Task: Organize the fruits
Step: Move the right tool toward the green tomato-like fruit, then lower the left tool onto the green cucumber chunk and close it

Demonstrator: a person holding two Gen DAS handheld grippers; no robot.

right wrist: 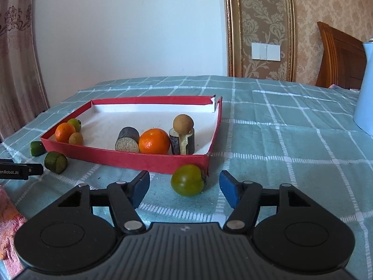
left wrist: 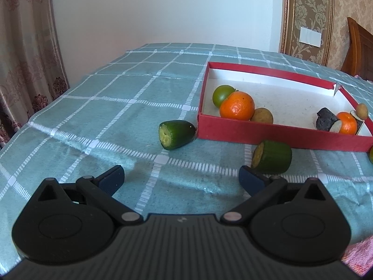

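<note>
Both our grippers, left and right, stand apart and empty, a green tomato between the right fingers at the red tray's near corner

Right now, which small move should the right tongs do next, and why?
Probably ease the right tongs forward around the green tomato and close. They stand open, the tomato lies on the cloth just ahead between the fingers, outside the red box where other fruits already sit.
</note>
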